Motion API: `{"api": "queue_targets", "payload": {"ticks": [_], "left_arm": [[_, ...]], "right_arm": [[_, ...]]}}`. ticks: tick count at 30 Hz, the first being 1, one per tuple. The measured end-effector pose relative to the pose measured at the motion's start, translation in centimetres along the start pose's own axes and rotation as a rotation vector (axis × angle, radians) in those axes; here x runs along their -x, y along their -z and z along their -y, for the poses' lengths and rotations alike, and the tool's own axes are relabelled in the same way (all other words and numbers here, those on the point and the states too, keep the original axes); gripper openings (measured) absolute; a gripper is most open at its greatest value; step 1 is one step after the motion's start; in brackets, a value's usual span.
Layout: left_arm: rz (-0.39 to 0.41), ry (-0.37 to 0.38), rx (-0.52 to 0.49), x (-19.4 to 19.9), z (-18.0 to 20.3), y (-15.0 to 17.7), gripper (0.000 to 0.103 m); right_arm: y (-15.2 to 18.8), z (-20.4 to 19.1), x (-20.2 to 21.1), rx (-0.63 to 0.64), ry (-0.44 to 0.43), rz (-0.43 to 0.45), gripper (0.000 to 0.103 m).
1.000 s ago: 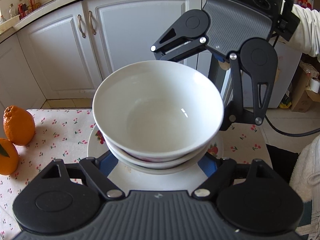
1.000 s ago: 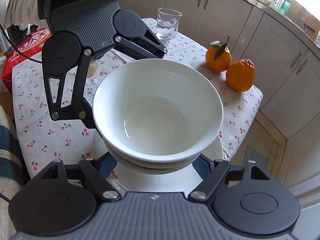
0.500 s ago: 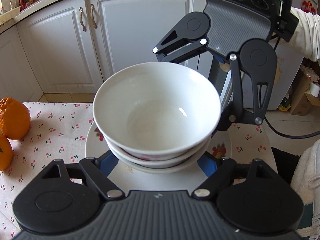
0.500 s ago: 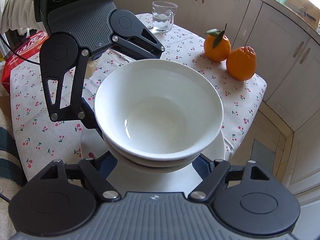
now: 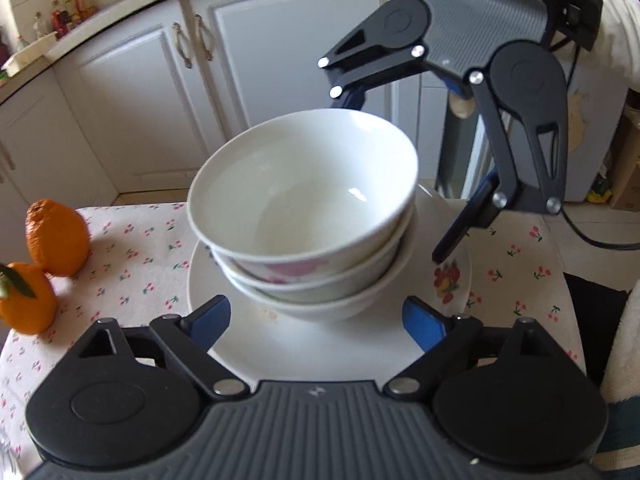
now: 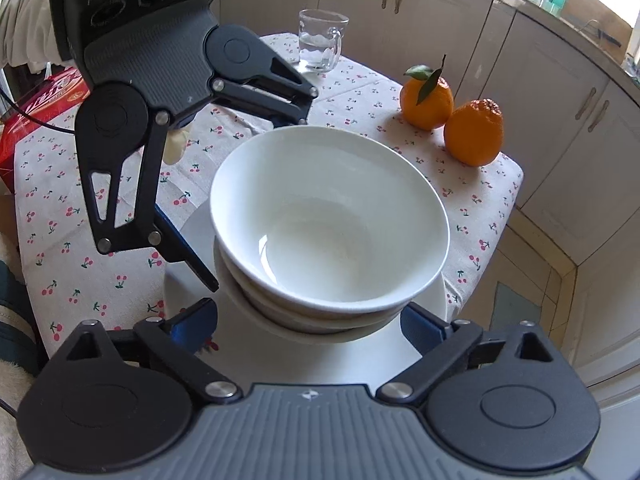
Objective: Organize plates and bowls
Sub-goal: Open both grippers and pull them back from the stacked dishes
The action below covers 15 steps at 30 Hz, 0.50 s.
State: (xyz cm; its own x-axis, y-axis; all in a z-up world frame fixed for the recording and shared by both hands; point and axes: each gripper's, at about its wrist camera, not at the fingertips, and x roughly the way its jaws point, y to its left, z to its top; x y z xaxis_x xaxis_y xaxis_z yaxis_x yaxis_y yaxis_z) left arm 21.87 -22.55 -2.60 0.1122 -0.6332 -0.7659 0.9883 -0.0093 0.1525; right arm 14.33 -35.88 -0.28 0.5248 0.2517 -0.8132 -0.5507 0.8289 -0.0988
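Three white bowls are nested in a stack [image 5: 304,184] [image 6: 328,216] on a white plate [image 5: 320,352] [image 6: 320,360], which rests on the cherry-print tablecloth. My left gripper [image 5: 316,320] [image 6: 248,200] and right gripper [image 6: 310,326] [image 5: 394,180] face each other across the stack. Each one's blue fingers [image 5: 210,316] [image 6: 424,328] straddle the bottom bowl low over the plate, with a visible gap on both sides. Both sets of jaws are opening, and the stack stands between them untouched.
Two oranges [image 6: 426,96] [image 6: 474,132] lie near the table's far corner, and show at the left [image 5: 56,236] in the left wrist view. A glass mug [image 6: 320,44] stands at the back, a red box [image 6: 36,108] beyond the table's left side. White cabinets [image 5: 160,100] surround the table.
Both grippers' jaws have spread wider and their fingers have come away from the stack. The bowls and plate now rest on the table, with the lower bowls more exposed.
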Motion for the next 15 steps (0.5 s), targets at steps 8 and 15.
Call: {"api": "queue_targets", "payload": {"ticks": [8,15], "left_arm": [[0.173,-0.244,0.213,5.6,3.1,2.6,0.101],[0.290,-0.568,0.417,9.2,9.0,3.0,0.102]], "right_arm": [[1.1,-3.5,3.7,-0.207,0.224,0.033,0.103],[2.5,-8.4,6.2,-0.593,0.541,0.104,0.103]]}}
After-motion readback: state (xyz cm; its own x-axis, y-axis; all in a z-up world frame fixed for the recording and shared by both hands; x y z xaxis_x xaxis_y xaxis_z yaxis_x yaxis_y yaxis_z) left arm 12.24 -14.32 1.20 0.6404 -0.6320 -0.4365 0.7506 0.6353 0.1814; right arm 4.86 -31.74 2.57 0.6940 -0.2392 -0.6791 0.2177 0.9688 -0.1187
